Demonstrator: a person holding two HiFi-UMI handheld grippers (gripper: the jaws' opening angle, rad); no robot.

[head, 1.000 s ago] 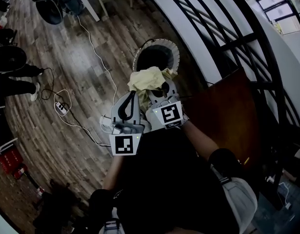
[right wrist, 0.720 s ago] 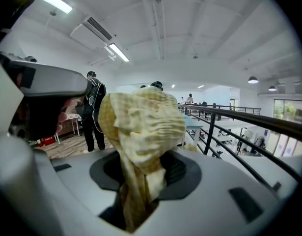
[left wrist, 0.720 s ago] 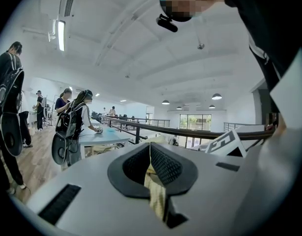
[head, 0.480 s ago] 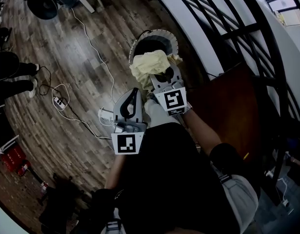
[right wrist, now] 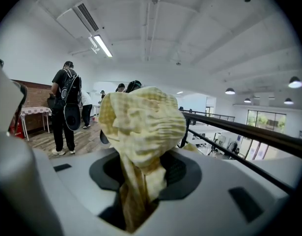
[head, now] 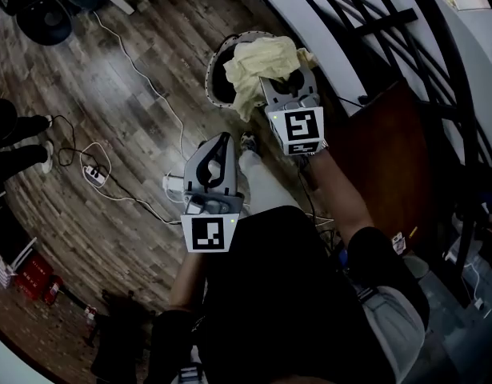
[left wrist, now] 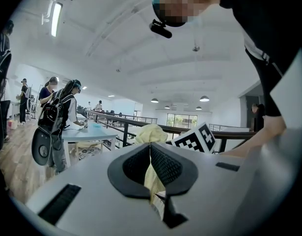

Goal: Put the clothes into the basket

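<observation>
On the wooden floor [head: 110, 118] a round basket [head: 210, 82] stands ahead of the person. A crumpled yellow cloth [head: 262, 64] hangs over its far rim, clamped in the right claw [head: 286, 85]. The left claw [head: 222, 139] hovers short of the basket, jaws together and empty.

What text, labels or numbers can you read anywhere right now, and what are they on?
No readable words or numbers in any view.
On the left gripper, the cube: black-and-white square marker, no letters.
On the right gripper, the cube: same kind of marker, no letters.
On the yellow cloth, held by the right gripper: no print visible.
</observation>
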